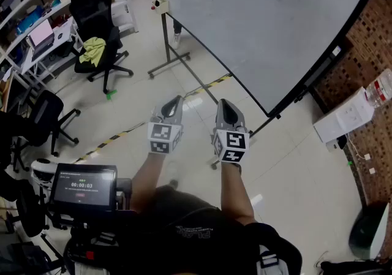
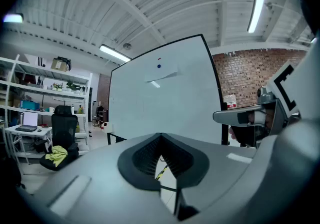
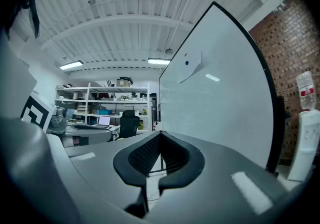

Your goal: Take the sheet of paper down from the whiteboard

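Your left gripper (image 1: 174, 102) and right gripper (image 1: 224, 106) sit side by side at the centre of the head view. Both have their jaws closed with nothing between them, above the pale floor (image 1: 141, 102). Beyond them the whiteboard (image 1: 257, 29) fills the upper right of the frame. High on it, in the upper middle of the left gripper view, is the sheet of paper (image 2: 161, 74), just under a small blue dot (image 2: 159, 66) and well apart from both grippers.
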The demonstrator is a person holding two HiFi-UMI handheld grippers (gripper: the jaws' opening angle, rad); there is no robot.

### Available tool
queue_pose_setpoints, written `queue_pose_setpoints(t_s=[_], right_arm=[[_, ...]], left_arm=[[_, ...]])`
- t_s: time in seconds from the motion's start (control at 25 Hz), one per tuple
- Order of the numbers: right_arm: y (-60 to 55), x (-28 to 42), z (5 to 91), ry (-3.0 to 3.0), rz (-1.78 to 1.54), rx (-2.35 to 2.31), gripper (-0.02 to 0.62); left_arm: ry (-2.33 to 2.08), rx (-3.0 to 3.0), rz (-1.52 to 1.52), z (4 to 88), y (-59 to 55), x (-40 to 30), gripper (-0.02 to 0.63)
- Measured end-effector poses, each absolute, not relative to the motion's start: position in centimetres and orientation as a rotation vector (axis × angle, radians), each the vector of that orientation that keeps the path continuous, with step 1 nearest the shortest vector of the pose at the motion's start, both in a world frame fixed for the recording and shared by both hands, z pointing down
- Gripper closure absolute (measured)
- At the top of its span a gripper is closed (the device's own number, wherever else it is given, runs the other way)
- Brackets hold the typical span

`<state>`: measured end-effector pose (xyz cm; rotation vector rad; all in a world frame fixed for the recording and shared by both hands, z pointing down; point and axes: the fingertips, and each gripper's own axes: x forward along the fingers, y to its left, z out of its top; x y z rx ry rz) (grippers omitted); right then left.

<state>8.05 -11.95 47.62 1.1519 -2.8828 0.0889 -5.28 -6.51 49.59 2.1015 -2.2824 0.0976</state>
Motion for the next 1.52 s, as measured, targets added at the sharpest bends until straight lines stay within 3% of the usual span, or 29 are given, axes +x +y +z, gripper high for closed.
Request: queue_pose_setpoints(t_s=[0.44, 1.32, 1.52], right_arm=[[-20.9, 0.9, 45.5, -2.889, 0.128, 1.296, 0.583], [-35.5, 4.1, 30.8, -3.05, -0.028, 1.639, 0.556], [-37.7, 4.2, 27.9, -3.143, -0.049, 1.612, 0.497]], left_arm=[[-2.218, 2.279, 0.078, 46.0, -16.7, -12.7, 0.604], [-2.043, 2.895, -0.405, 22.1, -38.0, -8.7, 0.603], [-2.06, 2.851, -0.495, 19.3, -41.1, -9.4, 0.506]])
